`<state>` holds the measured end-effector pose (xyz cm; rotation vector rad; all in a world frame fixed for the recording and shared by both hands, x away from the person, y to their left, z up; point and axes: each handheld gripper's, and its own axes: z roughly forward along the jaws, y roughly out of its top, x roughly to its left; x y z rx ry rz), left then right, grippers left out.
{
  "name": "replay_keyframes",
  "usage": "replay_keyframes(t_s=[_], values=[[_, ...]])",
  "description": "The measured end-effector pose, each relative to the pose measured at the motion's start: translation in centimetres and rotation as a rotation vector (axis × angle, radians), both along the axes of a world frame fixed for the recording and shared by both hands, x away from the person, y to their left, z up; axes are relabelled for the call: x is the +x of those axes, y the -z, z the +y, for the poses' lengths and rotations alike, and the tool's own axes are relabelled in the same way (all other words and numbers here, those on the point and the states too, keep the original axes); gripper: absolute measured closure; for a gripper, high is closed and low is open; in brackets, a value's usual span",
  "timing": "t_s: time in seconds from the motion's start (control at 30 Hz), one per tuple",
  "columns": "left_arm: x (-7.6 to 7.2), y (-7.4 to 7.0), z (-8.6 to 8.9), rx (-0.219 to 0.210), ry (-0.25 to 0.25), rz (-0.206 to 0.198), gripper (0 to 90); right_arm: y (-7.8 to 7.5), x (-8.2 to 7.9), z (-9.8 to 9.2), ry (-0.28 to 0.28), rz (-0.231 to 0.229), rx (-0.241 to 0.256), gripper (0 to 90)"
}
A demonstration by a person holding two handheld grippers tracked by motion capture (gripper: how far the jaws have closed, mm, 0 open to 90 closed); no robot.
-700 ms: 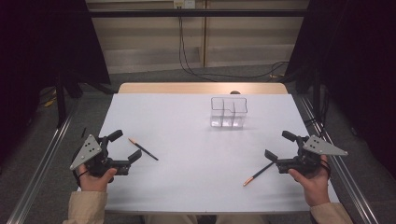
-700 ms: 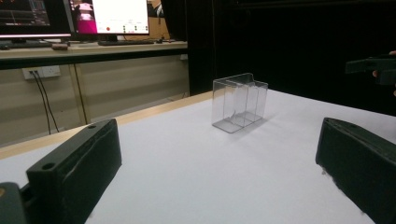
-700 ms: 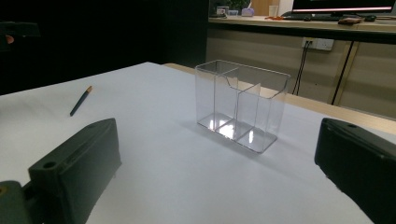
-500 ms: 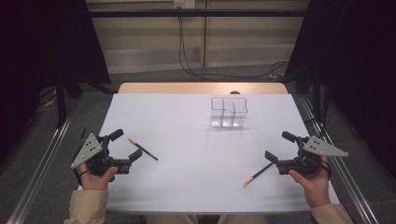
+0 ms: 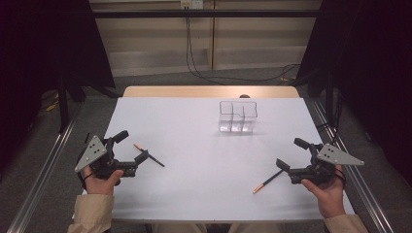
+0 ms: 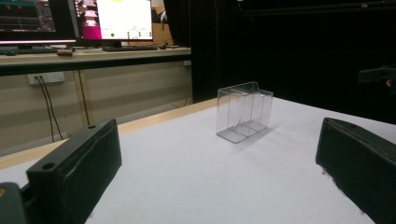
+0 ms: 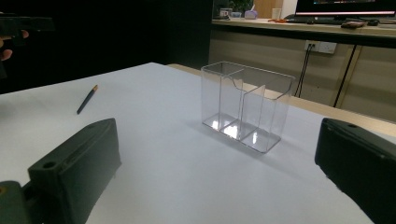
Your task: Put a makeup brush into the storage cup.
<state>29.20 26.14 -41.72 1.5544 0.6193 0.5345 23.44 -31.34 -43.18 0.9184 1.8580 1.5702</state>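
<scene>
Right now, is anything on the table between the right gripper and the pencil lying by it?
Nothing visible is. The right gripper is open, and the pencil lies on the bare white table with its dark end right at the lower jaw. The clear holder stands well off, farther back on the table.

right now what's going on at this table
A person holds a black two-jaw left gripper and right gripper, both open and empty, low over the white table. A thin dark pencil with an orange end lies by the left gripper, another by the right. The clear plastic two-compartment holder stands empty.
</scene>
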Motion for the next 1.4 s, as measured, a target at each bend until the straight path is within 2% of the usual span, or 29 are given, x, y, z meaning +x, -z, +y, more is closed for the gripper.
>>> replay_keyframes(t_s=[0.2, 0.5, 0.93, 1.3, 1.4], values=[[0.1, -0.4, -0.1, -0.021, -0.014, -0.013, 0.0, -0.1, 0.1, 0.2, -0.007, -0.001, -0.002, 0.0], [0.6, -0.6, -0.4, -0.011, -0.026, -0.018, 0.0, -0.2, 0.0, 0.2, -0.006, -0.006, -0.005, 0.0], [2.6, -0.6, -1.0, 0.003, -0.029, -0.021, 0.1, 0.0, -0.2, 0.1, -0.006, 0.000, -0.010, 0.0], [4.4, -0.3, -1.8, -0.010, -0.035, -0.004, 0.0, 0.2, -0.2, -0.2, -0.010, -0.001, -0.005, 0.0], [4.8, -0.1, -2.0, 0.002, -0.036, 0.003, 0.0, 0.2, 0.0, 0.0, -0.015, 0.005, -0.001, 0.0]])
